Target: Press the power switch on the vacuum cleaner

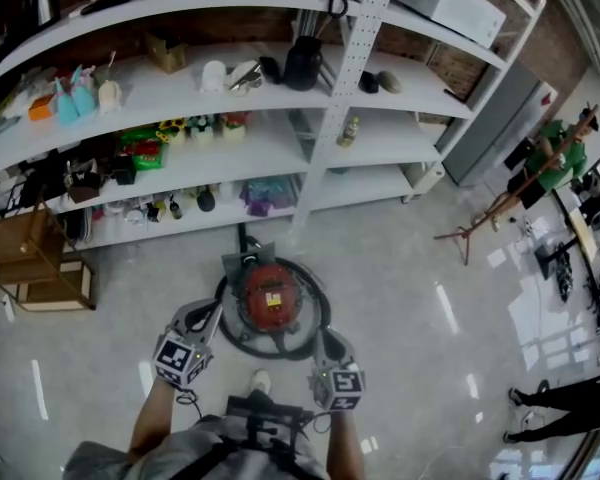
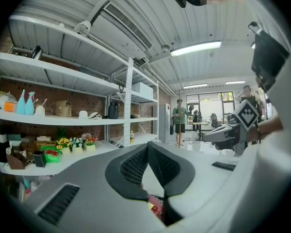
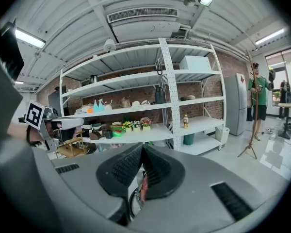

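Observation:
The red vacuum cleaner (image 1: 270,298) stands on the pale floor, ringed by its black hose, below and between my two grippers. My left gripper (image 1: 202,320) hovers at its left edge, my right gripper (image 1: 330,344) at its lower right edge. In the left gripper view, the left gripper (image 2: 147,147) has its ribbed pads meeting at the tips, with a sliver of the red vacuum cleaner (image 2: 155,208) showing beneath. The right gripper (image 3: 142,148) is shut too, above a strip of the red vacuum cleaner (image 3: 143,188). Neither holds anything. I cannot pick out the power switch.
White shelving (image 1: 280,138) full of small goods runs behind the vacuum. Wooden crates (image 1: 30,258) sit at the left. A wooden stand (image 1: 490,208) and a person in green (image 1: 555,153) are at the right, someone's legs (image 1: 560,398) at the lower right. My shoe (image 1: 261,380) is just behind the vacuum.

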### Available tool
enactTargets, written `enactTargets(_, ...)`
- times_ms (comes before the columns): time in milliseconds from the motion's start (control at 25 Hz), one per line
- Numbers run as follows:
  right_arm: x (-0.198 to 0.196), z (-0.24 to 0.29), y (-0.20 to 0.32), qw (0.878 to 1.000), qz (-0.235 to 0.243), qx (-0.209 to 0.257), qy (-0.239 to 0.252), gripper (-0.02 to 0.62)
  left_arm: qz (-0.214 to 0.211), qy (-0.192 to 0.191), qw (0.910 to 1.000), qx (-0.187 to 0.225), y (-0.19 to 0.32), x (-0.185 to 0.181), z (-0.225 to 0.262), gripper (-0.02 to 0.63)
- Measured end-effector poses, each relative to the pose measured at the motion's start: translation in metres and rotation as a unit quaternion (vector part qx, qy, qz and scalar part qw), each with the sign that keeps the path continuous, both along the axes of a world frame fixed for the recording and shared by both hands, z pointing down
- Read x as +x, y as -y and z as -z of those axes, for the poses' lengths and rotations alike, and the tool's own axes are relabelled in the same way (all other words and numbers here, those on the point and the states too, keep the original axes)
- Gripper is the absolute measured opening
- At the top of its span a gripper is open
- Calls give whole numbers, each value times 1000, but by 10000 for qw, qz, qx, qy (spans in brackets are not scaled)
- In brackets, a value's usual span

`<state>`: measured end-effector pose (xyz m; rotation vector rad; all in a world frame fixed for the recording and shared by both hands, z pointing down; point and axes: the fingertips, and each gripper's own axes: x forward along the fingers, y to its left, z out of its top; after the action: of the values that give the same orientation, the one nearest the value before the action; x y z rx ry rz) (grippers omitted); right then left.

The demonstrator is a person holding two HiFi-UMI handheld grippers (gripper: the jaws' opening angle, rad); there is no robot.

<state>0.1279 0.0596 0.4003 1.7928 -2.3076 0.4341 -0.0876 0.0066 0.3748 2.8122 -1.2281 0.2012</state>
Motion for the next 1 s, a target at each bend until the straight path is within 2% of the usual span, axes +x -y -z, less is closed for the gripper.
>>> enactTargets(360, 20, -13, 53, 9994, 348, -76, 53, 3, 245, 121, 9995, -153, 41, 21, -9, 8)
enactTargets(560, 32, -17, 76, 9994, 323, -124, 80, 3, 270, 181, 9994, -140, 56, 31, -21, 8)
enactTargets(760, 33, -26, 92, 9988, 427, -215, 73, 3, 304, 235, 9986, -359, 66, 37, -26, 8)
enactTargets(1000, 23, -36, 102, 9983, 449, -347, 95, 3, 235, 251, 9987, -375, 78, 33, -38, 8)
